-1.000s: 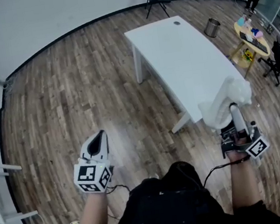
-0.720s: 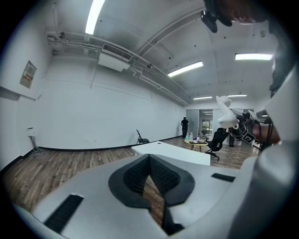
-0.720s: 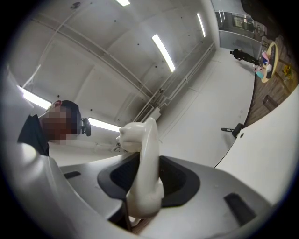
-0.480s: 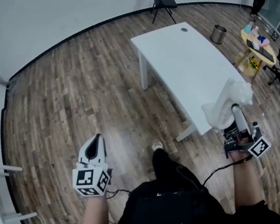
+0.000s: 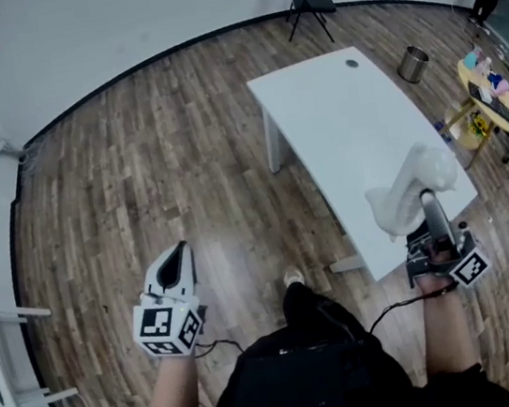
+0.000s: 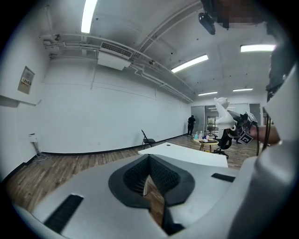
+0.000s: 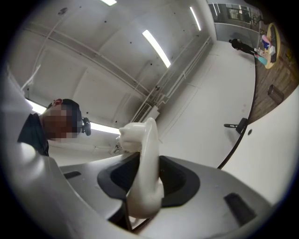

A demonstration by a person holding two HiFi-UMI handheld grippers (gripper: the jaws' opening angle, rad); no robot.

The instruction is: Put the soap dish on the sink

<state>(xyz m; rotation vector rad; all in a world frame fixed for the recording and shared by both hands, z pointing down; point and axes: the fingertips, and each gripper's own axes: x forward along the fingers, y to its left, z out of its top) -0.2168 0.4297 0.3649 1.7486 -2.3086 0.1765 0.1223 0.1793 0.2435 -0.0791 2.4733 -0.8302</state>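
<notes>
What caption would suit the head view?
Beside a white table, right gripper holds the soap dish; left gripper shut and empty.

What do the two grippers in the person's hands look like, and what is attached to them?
Both the left gripper and right gripper have light grey bodies with black-padded jaws. Each carries a cube with black-and-white square markers, and a thin black cable trails back.

You work under bright ceiling strip lights (image 6: 189, 64); fisheye bends every edge, dark vignette rings your 2 gripper views.
</notes>
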